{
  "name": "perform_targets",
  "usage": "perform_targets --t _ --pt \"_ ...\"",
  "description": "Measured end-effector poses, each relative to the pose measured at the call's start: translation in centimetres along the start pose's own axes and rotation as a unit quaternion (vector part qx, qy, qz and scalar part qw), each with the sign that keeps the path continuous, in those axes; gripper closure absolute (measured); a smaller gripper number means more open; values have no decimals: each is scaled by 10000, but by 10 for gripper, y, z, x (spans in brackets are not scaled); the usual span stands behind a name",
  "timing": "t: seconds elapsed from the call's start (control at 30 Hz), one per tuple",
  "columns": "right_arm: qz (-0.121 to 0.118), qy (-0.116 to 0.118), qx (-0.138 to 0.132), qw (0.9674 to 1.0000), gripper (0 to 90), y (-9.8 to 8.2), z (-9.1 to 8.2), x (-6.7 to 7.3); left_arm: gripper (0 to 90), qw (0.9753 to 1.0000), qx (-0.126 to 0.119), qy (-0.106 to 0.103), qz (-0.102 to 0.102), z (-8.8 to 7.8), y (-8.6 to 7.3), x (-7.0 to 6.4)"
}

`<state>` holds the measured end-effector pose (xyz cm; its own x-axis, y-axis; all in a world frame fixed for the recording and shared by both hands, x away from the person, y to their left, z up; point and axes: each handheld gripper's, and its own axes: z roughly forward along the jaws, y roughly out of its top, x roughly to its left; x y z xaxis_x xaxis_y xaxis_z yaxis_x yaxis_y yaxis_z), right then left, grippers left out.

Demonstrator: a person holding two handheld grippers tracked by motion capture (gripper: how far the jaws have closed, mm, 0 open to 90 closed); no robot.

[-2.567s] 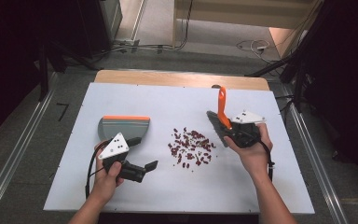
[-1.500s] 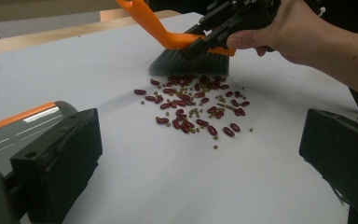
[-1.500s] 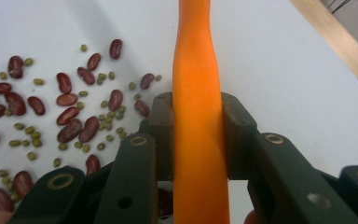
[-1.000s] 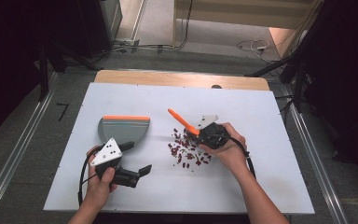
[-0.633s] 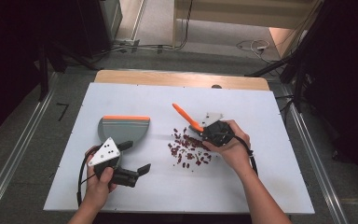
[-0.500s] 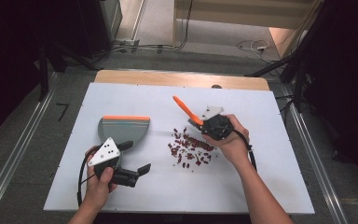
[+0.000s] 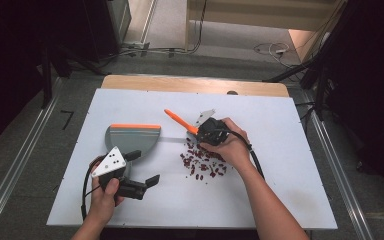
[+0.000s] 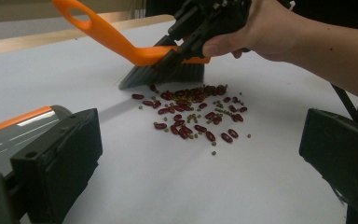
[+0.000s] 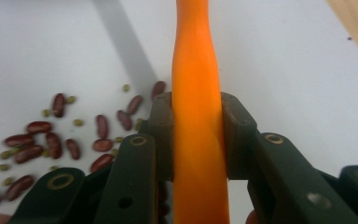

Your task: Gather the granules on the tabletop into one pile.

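A pile of red beans mixed with small green ones lies mid-table. My right gripper is shut on the orange handle of a brush, whose grey bristles touch the table at the pile's far edge. In the right gripper view the jaws clamp the handle from both sides, with beans at the left. A grey dustpan with an orange rim sits left of the pile. My left gripper stands open just in front of the dustpan, nothing between its jaws, facing the beans.
The white board has bare room to the right and in front of the pile. A wooden strip runs along its far edge. The left gripper's black cable loops near the front left edge.
The right gripper has carried the brush away from me to the far side of the pile and then leftward. The left gripper and the dustpan have stayed put.
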<state>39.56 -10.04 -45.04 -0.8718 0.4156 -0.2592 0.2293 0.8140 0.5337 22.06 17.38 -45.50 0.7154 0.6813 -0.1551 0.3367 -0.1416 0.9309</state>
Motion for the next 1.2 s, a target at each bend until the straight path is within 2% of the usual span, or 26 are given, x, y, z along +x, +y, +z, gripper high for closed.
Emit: perform_targets --t 0.1,0.47,0.57,0.87,0.93,0.97,1.0,1.03,1.1,1.13,1.2 --pt "-118 157 -32 9998 688 -4 -4 6 0 10000 5 -3 19 1 0 -1" --pt "-597 417 -124 9973 687 -13 -17 30 0 10000 60 -7 55 3 1 -3" --pt "-613 420 -130 9972 687 -15 -19 32 0 10000 53 -15 40 4 1 -3" --pt "-1012 490 -91 9936 686 -17 -23 42 0 10000 49 -19 60 4 1 -3" --pt "-1018 405 -114 9939 687 -17 -24 43 0 10000 54 -18 64 4 1 -3" --pt "-1018 256 -169 9943 689 -16 -27 43 0 10000 50 -15 65 4 1 -3" --pt "-1018 256 -169 9943 689 -16 -27 43 0 10000 48 -11 60 4 1 -3" --pt "-973 120 -280 9948 690 -16 -31 43 0 10000 47 -2 41 4 1 -2" --pt "-948 -3 -374 9948 690 -15 -36 42 0 10000 35 -4 36 4 1 -2" --pt "-860 -83 -469 9952 690 -14 -40 41 0 10000 40 -1 36 4 1 -1" --pt "-542 -71 -604 9967 690 -14 -49 38 0 10000 35 7 43 4 2 0"
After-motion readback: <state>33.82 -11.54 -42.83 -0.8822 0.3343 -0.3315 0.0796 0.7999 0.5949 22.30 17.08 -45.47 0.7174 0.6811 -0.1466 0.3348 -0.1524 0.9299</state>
